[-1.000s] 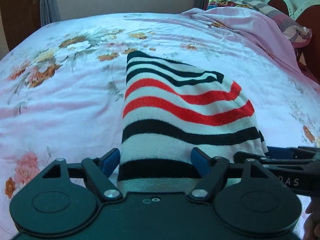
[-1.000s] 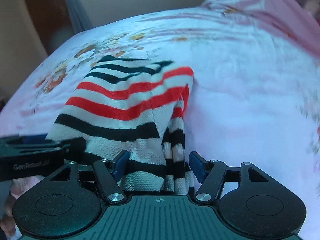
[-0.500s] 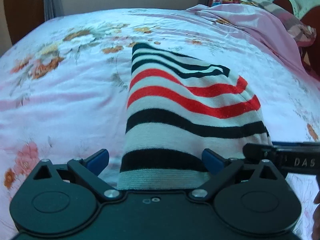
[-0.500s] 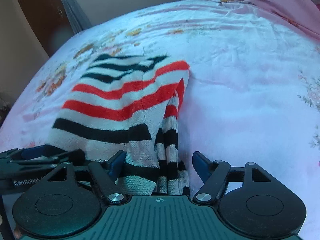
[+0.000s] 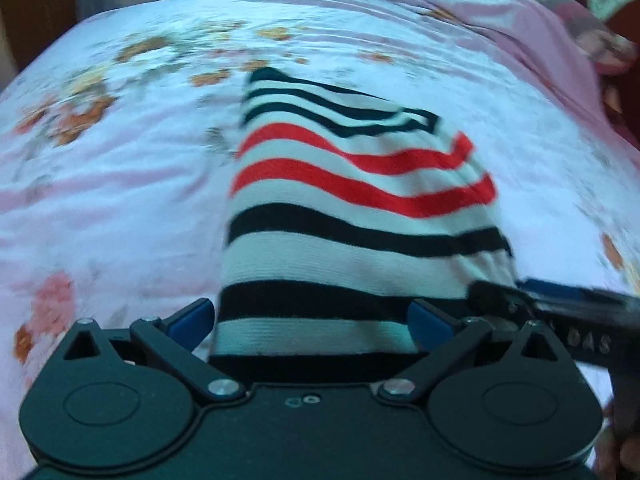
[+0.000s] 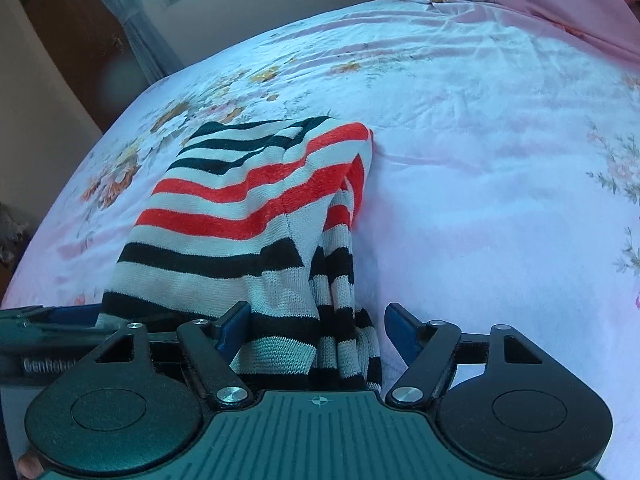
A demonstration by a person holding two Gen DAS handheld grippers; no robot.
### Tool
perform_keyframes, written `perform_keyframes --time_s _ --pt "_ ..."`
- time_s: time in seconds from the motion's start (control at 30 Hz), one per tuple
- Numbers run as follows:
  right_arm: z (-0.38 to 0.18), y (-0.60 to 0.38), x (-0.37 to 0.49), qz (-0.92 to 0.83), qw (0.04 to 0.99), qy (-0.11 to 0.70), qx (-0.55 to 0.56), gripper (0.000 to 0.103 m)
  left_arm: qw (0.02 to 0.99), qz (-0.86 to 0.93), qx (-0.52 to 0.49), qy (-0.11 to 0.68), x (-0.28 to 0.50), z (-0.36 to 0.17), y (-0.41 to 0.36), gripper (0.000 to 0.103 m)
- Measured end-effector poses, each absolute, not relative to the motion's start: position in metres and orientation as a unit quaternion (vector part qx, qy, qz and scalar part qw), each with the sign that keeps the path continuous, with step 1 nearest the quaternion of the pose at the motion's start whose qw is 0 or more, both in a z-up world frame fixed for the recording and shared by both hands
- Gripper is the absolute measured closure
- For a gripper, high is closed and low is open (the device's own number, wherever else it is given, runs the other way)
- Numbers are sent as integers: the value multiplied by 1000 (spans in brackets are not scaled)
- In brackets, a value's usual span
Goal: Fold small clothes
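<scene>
A striped knit sweater (image 5: 352,208) lies folded on the bed, in bands of white, black and red. The black bands narrow toward the far end, two bold red ones cross the middle, and wide black and white ones run to the near hem. The knit shows fine ribbing, soft and a little fuzzy along the red. In the right view its right edge (image 6: 340,264) is doubled under, layers stacked in a thick fold.

The left gripper (image 5: 312,316) stands wide apart, its blue-padded fingers (image 5: 192,316) on either side of the hem, which lies between them, unclamped. The right gripper (image 6: 318,328) is spread too, one blue pad (image 6: 236,326) against the knit, the other clear of it, with the folded edge lying loose in the gap.

Underneath is a floral bedsheet (image 6: 500,160), pale pink, smooth with soft creases and orange and pink blossoms printed across it. A pink blanket (image 5: 532,36) is bunched at the far right.
</scene>
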State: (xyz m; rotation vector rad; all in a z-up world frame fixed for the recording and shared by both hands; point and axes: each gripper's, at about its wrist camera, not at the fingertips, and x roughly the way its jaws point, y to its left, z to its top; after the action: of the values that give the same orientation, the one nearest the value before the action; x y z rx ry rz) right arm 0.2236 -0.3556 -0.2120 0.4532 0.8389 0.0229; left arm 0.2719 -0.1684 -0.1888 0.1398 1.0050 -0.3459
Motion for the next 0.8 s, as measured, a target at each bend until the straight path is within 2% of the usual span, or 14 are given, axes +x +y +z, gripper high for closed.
perform_keyframes --time_s 0.1,0.2,0.3,0.53,0.67,0.8 --pt "-213 -358 222 14 888 404 221 31 877 -144 127 441 264 -186 -178 2" --pt "-204 -362 220 17 895 386 223 31 878 -162 140 428 262 -180 -180 10" --pt "-195 -373 230 27 895 377 238 31 879 -169 109 433 274 -170 -175 4" --pt "-196 -396 274 31 875 393 279 31 868 -137 131 459 320 -171 -179 4" --pt "-186 -394 283 5 897 367 247 31 864 -141 153 458 331 -175 -189 4" --pt "-164 -382 300 -1 924 334 188 31 872 -168 140 438 344 -167 -201 16"
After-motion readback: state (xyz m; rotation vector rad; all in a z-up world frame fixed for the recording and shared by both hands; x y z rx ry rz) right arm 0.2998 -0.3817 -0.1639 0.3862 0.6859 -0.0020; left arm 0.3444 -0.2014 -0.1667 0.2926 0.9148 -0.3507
